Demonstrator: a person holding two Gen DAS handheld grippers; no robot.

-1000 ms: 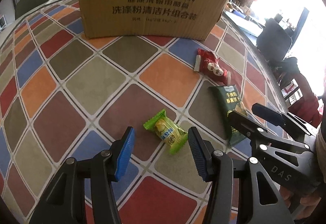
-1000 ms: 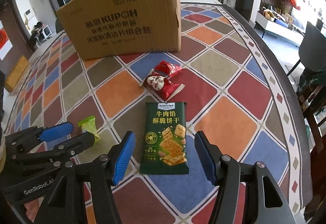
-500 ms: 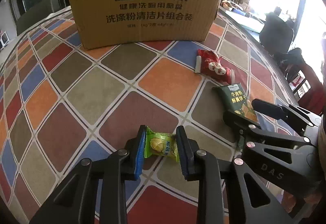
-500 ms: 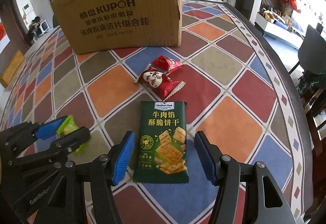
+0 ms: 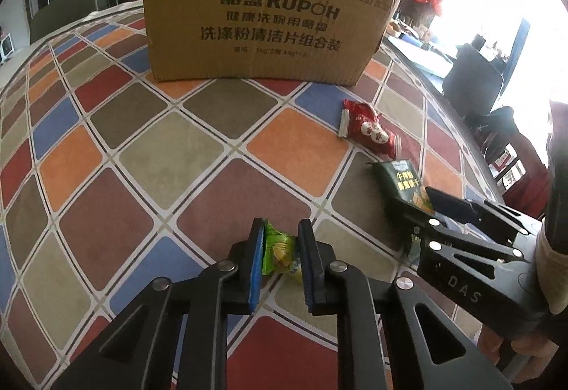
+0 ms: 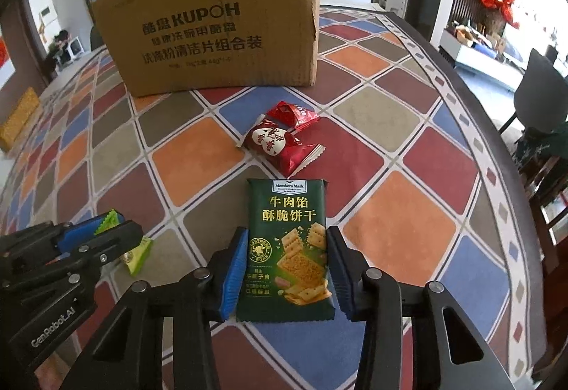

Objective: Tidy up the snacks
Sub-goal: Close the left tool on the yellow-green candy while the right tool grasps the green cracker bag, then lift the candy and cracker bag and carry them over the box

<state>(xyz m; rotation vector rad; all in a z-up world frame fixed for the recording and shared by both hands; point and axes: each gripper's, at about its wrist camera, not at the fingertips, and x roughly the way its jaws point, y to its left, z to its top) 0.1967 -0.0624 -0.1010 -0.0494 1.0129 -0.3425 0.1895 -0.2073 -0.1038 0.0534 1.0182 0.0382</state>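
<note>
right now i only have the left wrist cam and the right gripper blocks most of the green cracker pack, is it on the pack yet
Observer: Yes. In the right wrist view the right gripper has its pads against both long edges of the green cracker pack, which lies flat on the tablecloth.
Operator: ok, and i count one red packet near the box, correct
Observer: No, two. A smaller red packet lies just behind the heart-printed red packet, touching it, on the side toward the cardboard box.
</note>
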